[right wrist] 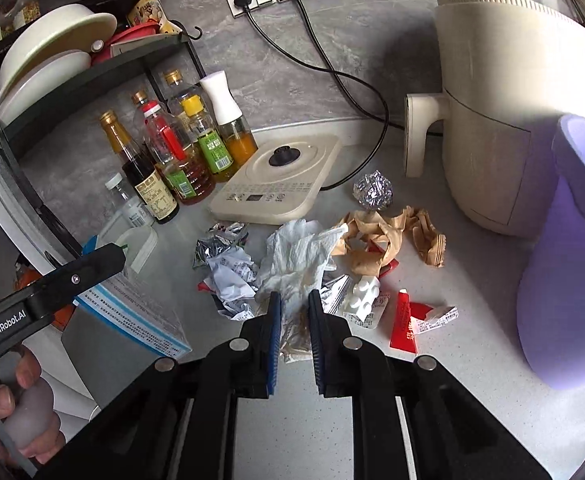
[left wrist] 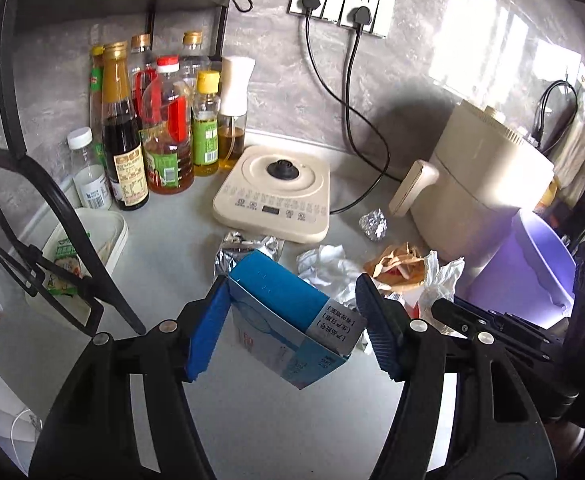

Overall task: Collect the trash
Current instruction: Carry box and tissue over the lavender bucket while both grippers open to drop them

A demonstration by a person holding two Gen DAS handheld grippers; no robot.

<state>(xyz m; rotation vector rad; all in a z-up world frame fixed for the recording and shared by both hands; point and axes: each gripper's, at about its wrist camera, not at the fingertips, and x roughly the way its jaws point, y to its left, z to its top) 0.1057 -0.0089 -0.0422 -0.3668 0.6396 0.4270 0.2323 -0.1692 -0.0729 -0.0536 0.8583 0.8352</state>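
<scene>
My left gripper (left wrist: 292,320) is shut on a blue and white carton (left wrist: 292,320), held tilted above the counter; the carton also shows in the right wrist view (right wrist: 132,312). My right gripper (right wrist: 294,340) is nearly closed on a small clear wrapper (right wrist: 294,340) at the near edge of the trash pile. The pile holds white tissue (right wrist: 296,252), crumpled brown paper (right wrist: 388,236), a foil ball (right wrist: 372,192), a crumpled receipt (right wrist: 232,276), a foil wrapper (right wrist: 220,240), a white blister piece (right wrist: 362,292) and a red sachet (right wrist: 404,324). A purple bin (right wrist: 564,260) stands at right.
A cream induction cooker (right wrist: 276,180) and cream air fryer (right wrist: 512,100) stand behind the pile, with cables to wall sockets. Several sauce and oil bottles (left wrist: 160,132) stand at back left under a black dish rack (right wrist: 72,64). A white plastic tub (left wrist: 92,240) sits left.
</scene>
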